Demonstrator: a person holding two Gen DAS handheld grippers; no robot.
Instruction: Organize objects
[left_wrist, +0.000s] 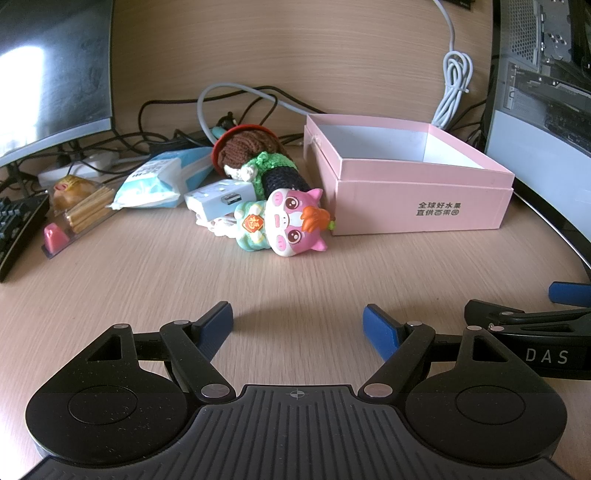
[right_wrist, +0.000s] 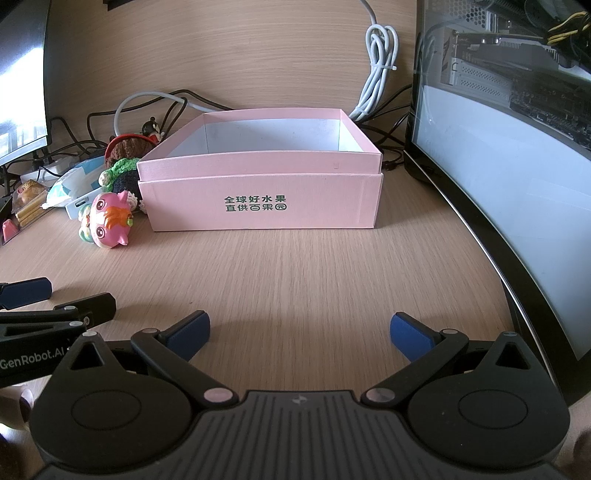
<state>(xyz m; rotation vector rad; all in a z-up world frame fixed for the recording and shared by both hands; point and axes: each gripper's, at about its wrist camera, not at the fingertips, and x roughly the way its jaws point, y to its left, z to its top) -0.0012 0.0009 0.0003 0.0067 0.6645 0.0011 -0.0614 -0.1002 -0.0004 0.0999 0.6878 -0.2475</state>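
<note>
The pink box (right_wrist: 260, 206) sits open on the wooden desk (right_wrist: 295, 280), its white inside bare as far as we can see. Just left of the box we see a pink cat figurine (left_wrist: 291, 221) lying on its side, touching or nearly touching the box's front corner, with a crocheted doll (left_wrist: 258, 166) and a white USB adapter (left_wrist: 221, 197) behind it. In front of the box, our left gripper (left_wrist: 298, 325) and right gripper (right_wrist: 300, 330) both stand wide open, blue pads holding nothing, over bare desk.
</note>
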